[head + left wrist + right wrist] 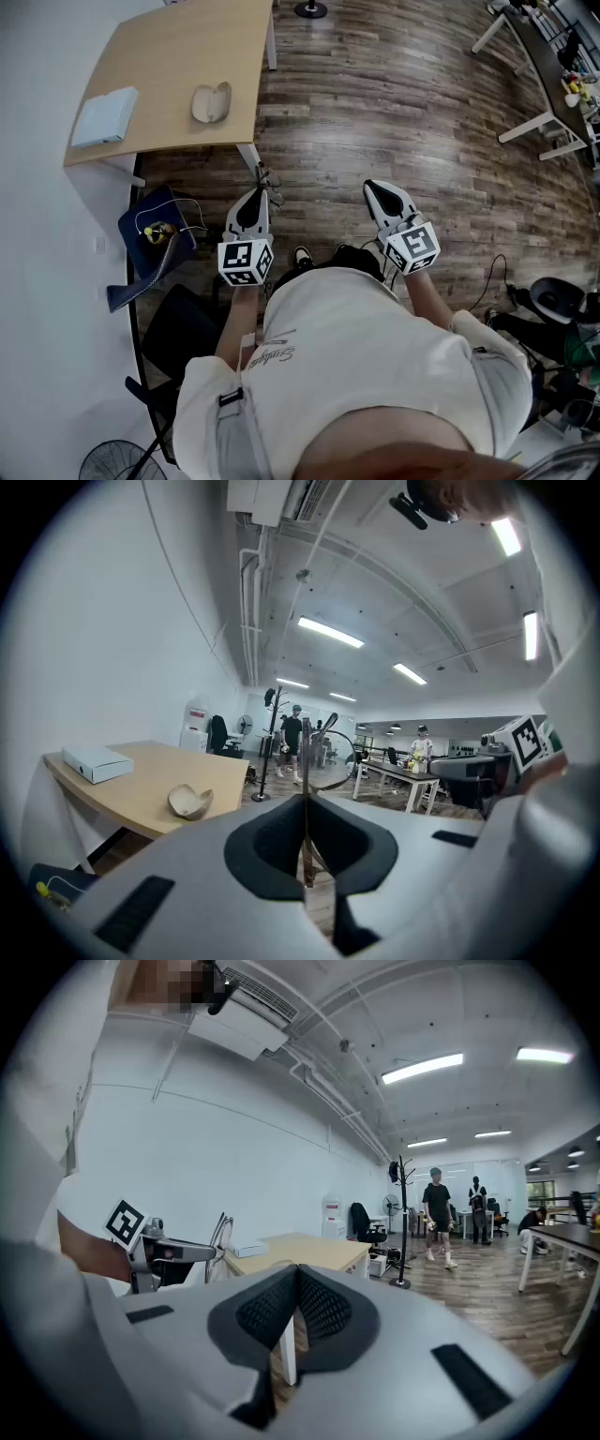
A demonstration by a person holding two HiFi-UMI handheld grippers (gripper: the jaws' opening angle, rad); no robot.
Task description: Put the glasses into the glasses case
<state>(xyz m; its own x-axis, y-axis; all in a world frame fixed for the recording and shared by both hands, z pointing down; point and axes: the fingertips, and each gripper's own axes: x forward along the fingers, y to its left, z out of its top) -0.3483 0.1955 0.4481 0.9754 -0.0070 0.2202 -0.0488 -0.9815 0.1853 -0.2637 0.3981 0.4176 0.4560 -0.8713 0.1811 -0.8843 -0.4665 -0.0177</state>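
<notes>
Head view looks down — gripper views forward, all sharing the desk (178, 56).

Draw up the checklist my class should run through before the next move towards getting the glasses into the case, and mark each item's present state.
1. Glasses held: ok, pinched between the shut jaws of the left claw.
2. Glasses case open: ok, it lies open on the table.
3. Right claw free: ok, shut with nothing in it.
4. Left claw over the case: not ok, it is held over the floor, short of the table.
5. Room around the case: ok, the white box lies apart from it.
6. Grip firm enough: cannot tell.
</notes>
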